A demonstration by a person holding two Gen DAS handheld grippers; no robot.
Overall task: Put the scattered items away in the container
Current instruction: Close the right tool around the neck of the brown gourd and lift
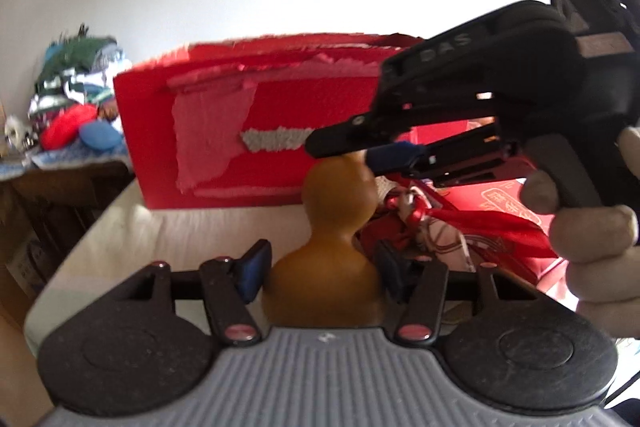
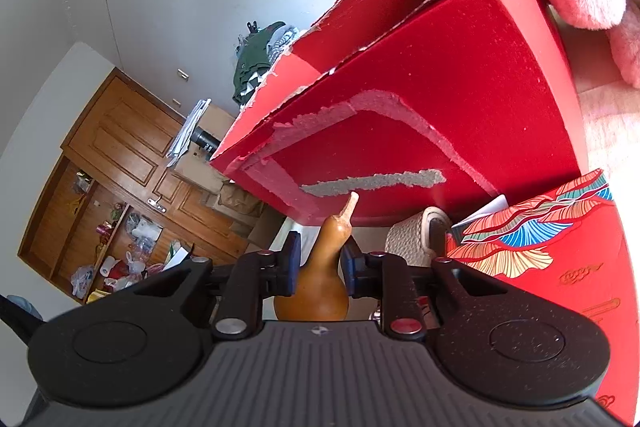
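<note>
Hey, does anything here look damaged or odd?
Yes. The red box is damaged: its front face has strips of the red skin peeled off, baring grey card, and its top rim is ragged and torn. The gourd looks intact.

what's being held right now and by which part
The brown gourd. The right gripper pinches its narrow waist below the neck. The left gripper straddles its round base, contact unclear.

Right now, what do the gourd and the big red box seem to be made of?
Gourd: likely a dried natural gourd, smooth tan-brown skin with a slight sheen and a stem.
Red box: cardboard with matte, velvety red covering; torn strips expose grey board.
</note>
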